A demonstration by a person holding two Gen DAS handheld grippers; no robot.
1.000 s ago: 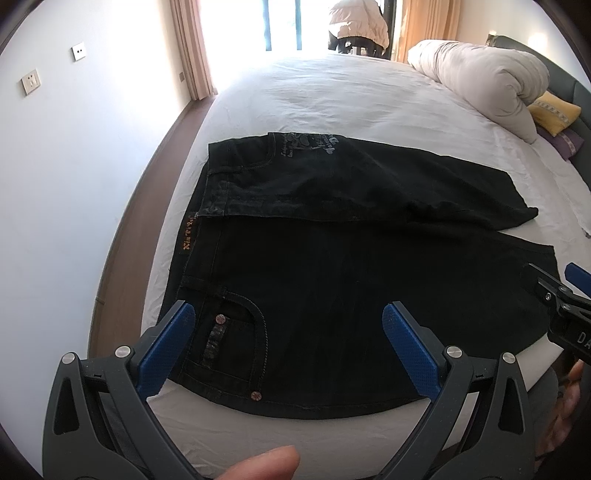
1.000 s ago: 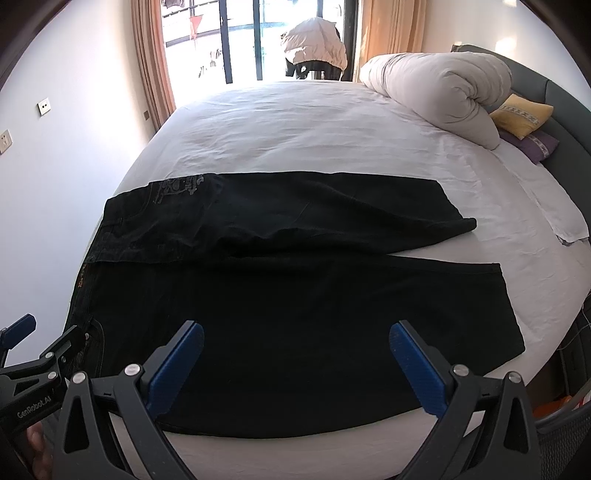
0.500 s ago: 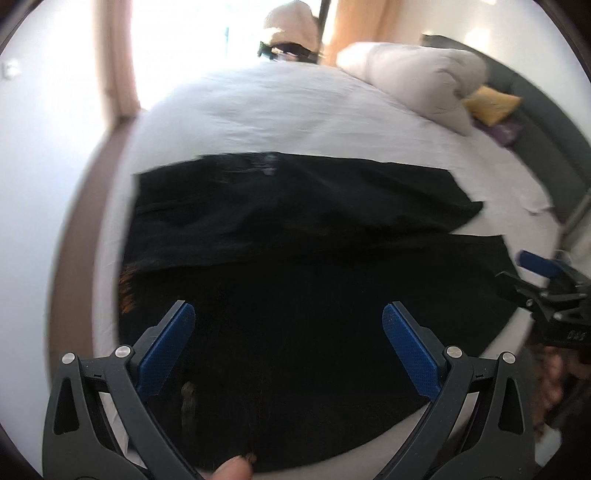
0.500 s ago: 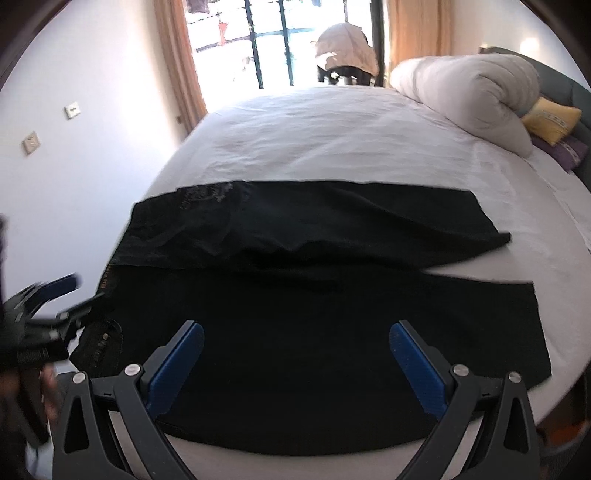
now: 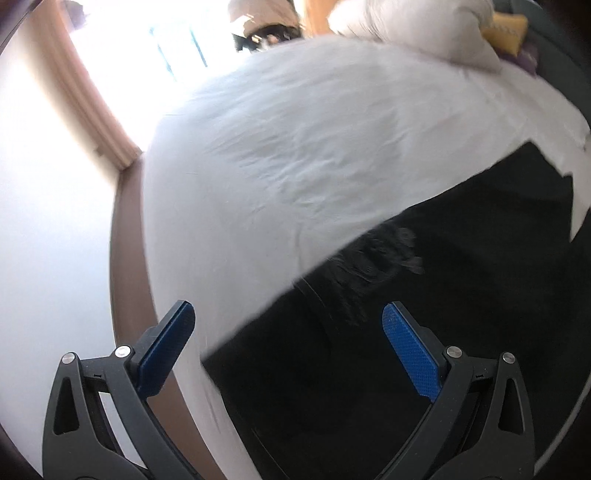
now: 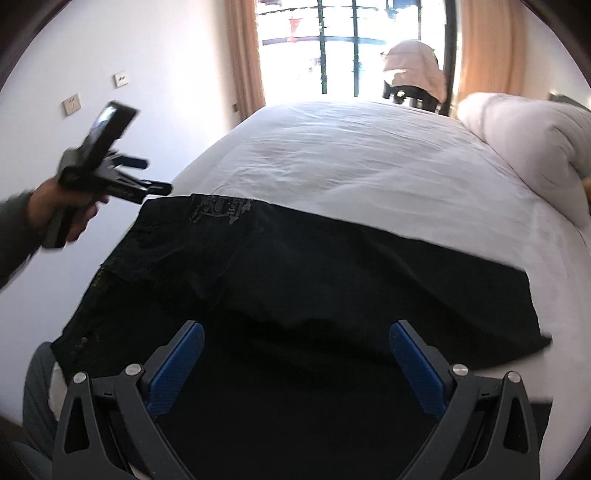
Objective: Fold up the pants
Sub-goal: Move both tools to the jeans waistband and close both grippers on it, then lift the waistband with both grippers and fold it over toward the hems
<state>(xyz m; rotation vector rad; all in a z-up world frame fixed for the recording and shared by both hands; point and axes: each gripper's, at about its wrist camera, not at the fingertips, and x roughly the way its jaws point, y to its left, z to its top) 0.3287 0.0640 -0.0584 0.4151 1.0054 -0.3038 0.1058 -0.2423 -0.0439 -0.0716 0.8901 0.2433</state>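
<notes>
Black pants (image 6: 314,288) lie spread flat on the white bed (image 6: 362,158), waistband to the left, legs to the right. In the left wrist view the pants (image 5: 424,314) fill the lower right, with the waist corner near the bed's left edge. My left gripper (image 5: 288,350) is open and empty, above the far waist corner; it also shows in the right wrist view (image 6: 147,177), held in the air beside the waistband. My right gripper (image 6: 295,362) is open and empty, over the middle of the near leg.
A rolled white duvet (image 6: 524,147) and a yellow pillow (image 5: 506,27) lie at the head of the bed on the right. A window with curtains (image 6: 351,48) and a chair with a pale jacket (image 6: 413,77) stand beyond the bed. White wall (image 6: 129,110) at left.
My left gripper has swung up and away from the near waist edge toward the far waist corner. My right gripper has moved forward and left over the pants. Both stay open.
</notes>
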